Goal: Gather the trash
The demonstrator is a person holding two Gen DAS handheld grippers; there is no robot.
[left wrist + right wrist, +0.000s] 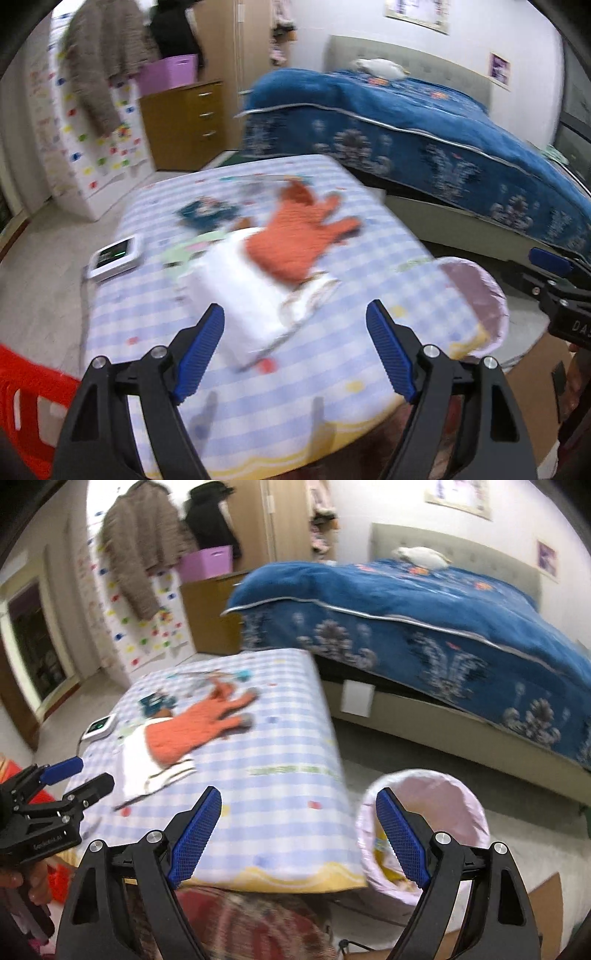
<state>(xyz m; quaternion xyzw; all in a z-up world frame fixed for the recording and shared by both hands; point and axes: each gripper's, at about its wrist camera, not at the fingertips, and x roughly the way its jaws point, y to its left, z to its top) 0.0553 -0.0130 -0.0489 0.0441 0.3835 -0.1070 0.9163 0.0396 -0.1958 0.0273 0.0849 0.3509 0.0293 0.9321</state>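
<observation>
A white crumpled wrapper (243,295) lies on the checked tablecloth (376,258), partly under an orange glove (299,240). It also shows in the right wrist view (144,771) with the glove (195,727). A pink-lined trash bin (424,823) stands at the table's right corner, with some trash inside; its rim shows in the left wrist view (476,295). My left gripper (295,354) is open and empty, just short of the wrapper. My right gripper (299,838) is open and empty, above the table's near edge beside the bin.
A small white device with a green display (118,254) sits at the table's left edge. A bed with a blue cover (424,122) is behind the table. A red plastic basket (26,398) is at the left. A wooden drawer chest (184,122) stands far back.
</observation>
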